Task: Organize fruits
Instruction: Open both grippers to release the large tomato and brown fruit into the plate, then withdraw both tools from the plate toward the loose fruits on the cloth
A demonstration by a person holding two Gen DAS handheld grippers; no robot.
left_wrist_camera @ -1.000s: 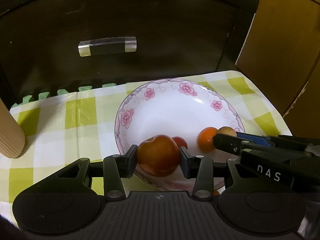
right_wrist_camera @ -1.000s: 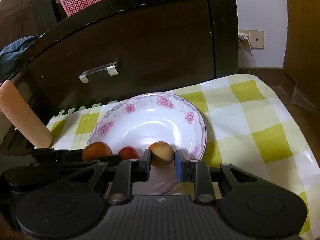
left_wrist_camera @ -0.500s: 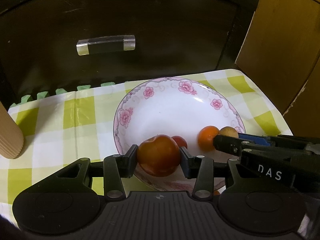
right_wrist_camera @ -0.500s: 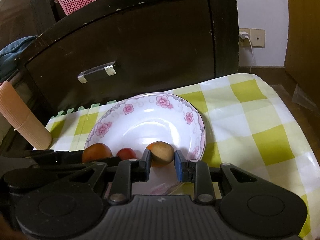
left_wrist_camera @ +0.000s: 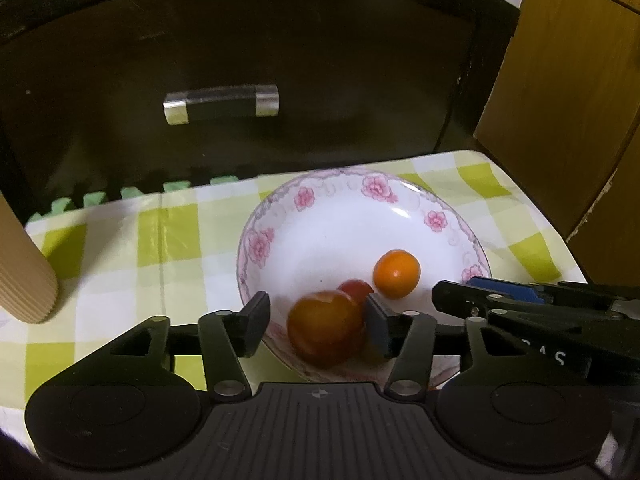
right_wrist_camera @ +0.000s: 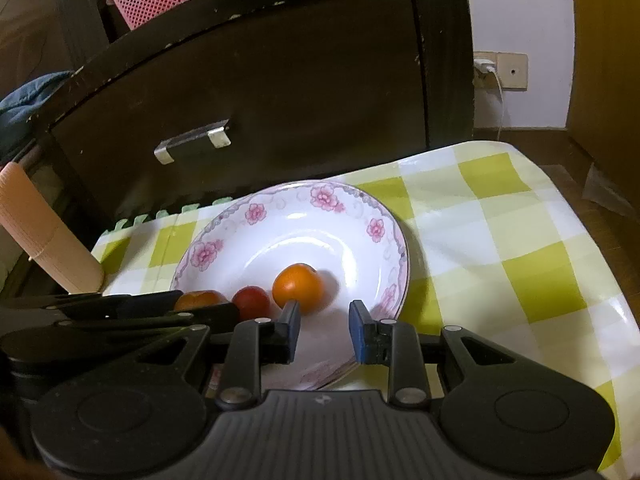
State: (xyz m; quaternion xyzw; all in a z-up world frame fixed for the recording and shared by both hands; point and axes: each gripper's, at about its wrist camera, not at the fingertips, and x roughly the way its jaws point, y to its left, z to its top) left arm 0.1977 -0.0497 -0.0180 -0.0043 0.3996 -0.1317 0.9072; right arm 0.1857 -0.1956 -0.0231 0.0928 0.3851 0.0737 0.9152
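- Dark wooden cabinet [right_wrist_camera: 280, 100] stands at the far side.
- Green-checked tablecloth [right_wrist_camera: 520, 240] covers the table.
- Flowered plate [right_wrist_camera: 320, 216] sits mid-cloth, holding all three fruits.
- Left gripper [left_wrist_camera: 316, 312], near edge: jaws have just been opening and stand spread around the red-brown fruit [left_wrist_camera: 326, 332], left pad clear of it.
- Right gripper [right_wrist_camera: 324, 316]: narrow gap, nothing between.
- Orange [right_wrist_camera: 298, 288] lies just beyond its left fingertip.
- Small red fruit [right_wrist_camera: 251, 302] sits left of the orange.
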